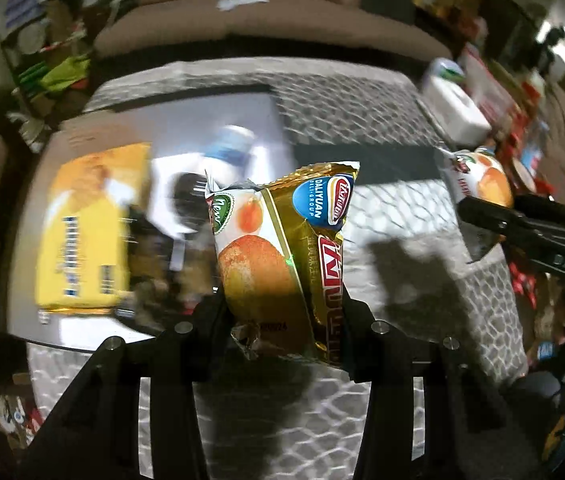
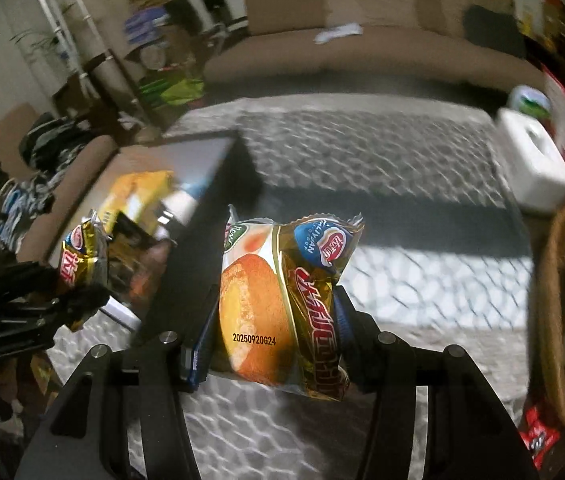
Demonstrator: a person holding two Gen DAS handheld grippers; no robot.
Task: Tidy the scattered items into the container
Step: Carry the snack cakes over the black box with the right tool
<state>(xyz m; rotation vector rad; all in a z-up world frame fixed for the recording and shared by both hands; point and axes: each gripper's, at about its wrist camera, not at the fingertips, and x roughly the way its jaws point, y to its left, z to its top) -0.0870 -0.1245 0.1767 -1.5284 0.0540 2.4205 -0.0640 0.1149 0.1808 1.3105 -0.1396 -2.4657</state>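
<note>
My left gripper (image 1: 282,304) is shut on a gold cake packet (image 1: 278,256) and holds it above the patterned table (image 1: 422,220). My right gripper (image 2: 278,320) is shut on a second gold cake packet (image 2: 278,304), also held above the table (image 2: 422,280). The grey container (image 1: 186,120) lies at the left and holds a yellow box (image 1: 86,232), a blue-capped bottle (image 1: 230,148) and dark items. The container also shows in the right wrist view (image 2: 210,156). Each gripper shows in the other's view: the right one (image 1: 482,208) with its packet (image 1: 482,180), the left one (image 2: 70,300) with its packet (image 2: 82,256).
A white tissue box (image 1: 458,108) stands at the table's far right, also in the right wrist view (image 2: 534,160). A wicker basket (image 2: 562,320) sits at the right edge. A brown sofa (image 1: 242,20) lies behind the table. Clutter lines both sides.
</note>
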